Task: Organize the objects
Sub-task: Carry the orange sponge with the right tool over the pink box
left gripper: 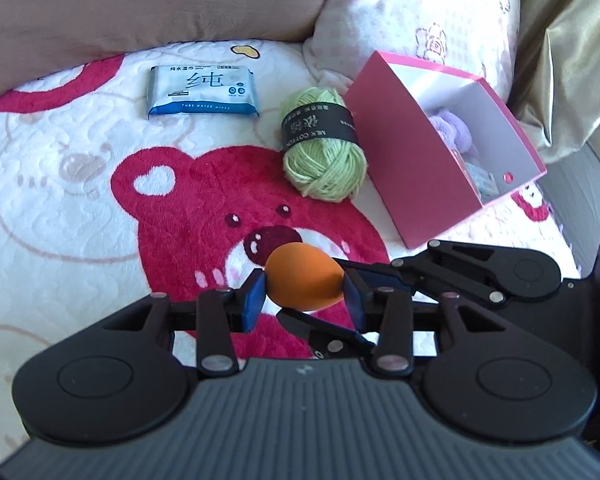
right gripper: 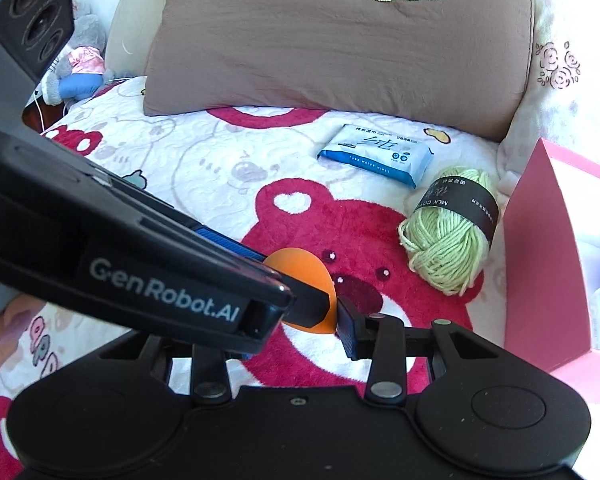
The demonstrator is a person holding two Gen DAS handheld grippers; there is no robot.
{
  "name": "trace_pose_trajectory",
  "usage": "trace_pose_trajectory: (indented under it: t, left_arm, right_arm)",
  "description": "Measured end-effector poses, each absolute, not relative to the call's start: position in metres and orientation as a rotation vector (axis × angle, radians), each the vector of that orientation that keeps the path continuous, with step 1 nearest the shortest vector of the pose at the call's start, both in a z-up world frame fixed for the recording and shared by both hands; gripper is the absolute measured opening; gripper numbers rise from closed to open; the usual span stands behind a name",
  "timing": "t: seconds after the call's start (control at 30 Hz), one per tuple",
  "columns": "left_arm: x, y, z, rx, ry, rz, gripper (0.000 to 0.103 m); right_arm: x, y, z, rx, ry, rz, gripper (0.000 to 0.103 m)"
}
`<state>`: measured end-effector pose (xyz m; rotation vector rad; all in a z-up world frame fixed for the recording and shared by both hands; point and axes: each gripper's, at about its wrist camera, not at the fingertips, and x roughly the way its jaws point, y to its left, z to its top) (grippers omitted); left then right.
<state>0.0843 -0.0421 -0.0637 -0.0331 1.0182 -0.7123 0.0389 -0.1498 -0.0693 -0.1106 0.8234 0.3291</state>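
Observation:
An orange egg-shaped sponge (left gripper: pixel 304 276) hangs above the bear-print blanket (left gripper: pixel 60 200), held from two sides. My left gripper (left gripper: pixel 305 302) is shut on it, with a blue pad against each end. My right gripper (right gripper: pixel 300 322) is shut on the same sponge (right gripper: pixel 300 266); its right pad (right gripper: pixel 346 328) presses the sponge's edge. The left gripper's body crosses in front and hides its left finger. A green yarn ball (left gripper: pixel 324 148) with a black band lies against the open pink box (left gripper: pixel 412 160). A blue-and-white wet wipes pack (left gripper: pixel 202 92) lies farther back.
The pink box (right gripper: pixel 540 260) holds a purple fluffy item (left gripper: pixel 452 128) and a light blue item (left gripper: pixel 482 178). A brown pillow (right gripper: pixel 340 40) and a floral pillow (left gripper: pixel 420 12) line the back. A plush toy (right gripper: pixel 76 72) and a speaker (right gripper: pixel 36 20) stand far left, a gold curtain (left gripper: pixel 572 60) right.

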Motion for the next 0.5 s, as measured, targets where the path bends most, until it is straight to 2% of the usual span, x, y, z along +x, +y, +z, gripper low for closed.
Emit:
trace_pose_trajectory:
  t: [0.5]
  left_arm:
    - [0.056,-0.052,-0.03,-0.025,1.059,-0.727,0.04]
  right_arm:
    - [0.017,-0.165,-0.031,-0.091,0.914,0.35,0.044]
